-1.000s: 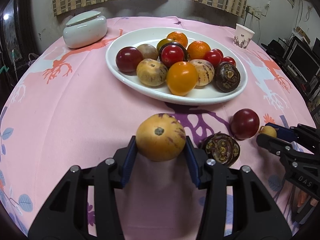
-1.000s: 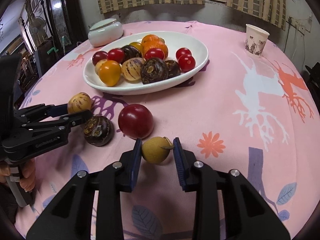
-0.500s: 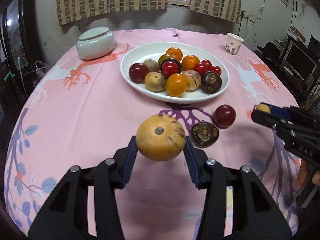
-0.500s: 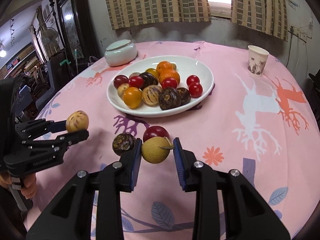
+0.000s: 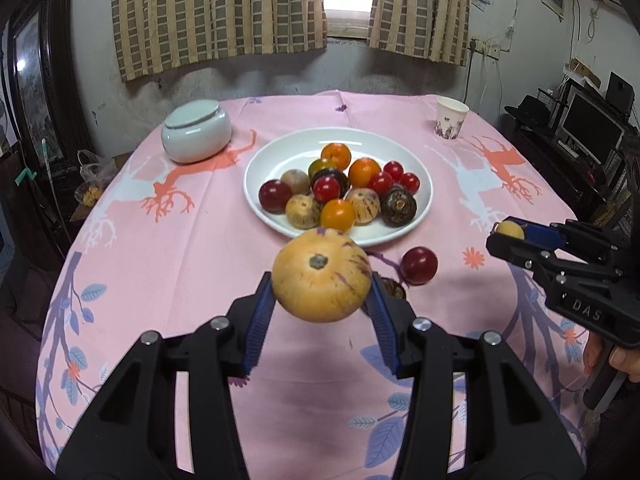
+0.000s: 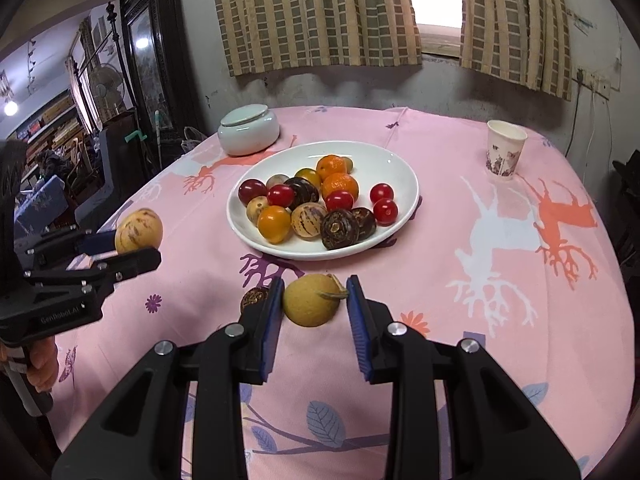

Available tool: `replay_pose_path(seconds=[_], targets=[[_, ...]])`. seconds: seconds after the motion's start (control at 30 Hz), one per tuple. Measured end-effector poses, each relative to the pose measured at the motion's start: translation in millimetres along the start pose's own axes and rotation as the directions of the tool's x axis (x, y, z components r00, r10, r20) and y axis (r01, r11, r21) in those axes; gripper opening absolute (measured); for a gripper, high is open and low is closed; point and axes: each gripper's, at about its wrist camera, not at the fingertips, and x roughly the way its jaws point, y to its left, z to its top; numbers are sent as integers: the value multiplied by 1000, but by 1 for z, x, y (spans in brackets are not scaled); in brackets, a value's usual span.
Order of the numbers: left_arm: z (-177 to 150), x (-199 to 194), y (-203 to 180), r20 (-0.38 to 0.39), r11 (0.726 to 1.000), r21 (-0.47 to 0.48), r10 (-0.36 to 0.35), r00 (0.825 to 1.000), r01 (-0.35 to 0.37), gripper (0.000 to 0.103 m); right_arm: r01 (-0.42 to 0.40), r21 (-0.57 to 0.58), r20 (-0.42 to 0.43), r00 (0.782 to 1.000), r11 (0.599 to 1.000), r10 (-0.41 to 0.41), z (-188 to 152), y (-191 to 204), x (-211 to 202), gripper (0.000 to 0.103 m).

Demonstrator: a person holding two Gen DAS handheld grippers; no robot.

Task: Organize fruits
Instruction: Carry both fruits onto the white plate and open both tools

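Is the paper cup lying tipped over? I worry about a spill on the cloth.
No, the paper cup stands upright on the pink tablecloth, open mouth up, right of the white plate.

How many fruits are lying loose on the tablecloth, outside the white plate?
2. A dark red plum lies near the front edge of the plate; a dark brown fruit sits beside it, half hidden by the jaws. Others may be hidden.

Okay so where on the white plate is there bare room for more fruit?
The white plate is bare along its far rim and right side, beyond the oranges and small red tomatoes. The near-left half is crowded. On the tablecloth, the stretch toward the paper cup is free.
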Motion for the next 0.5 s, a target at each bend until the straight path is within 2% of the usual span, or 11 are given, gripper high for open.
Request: replay_pose_path(seconds=[0.23,0.5], targets=[[23,4,-13,23,1000,14,1,1000,-1,47,34,-21,20,999,999,-33,28,-4,5,32],[64,40,-12,11,1000,-18,8,1000,-8,47,45,-10,41,998,999,-44,70,-13,31,32]])
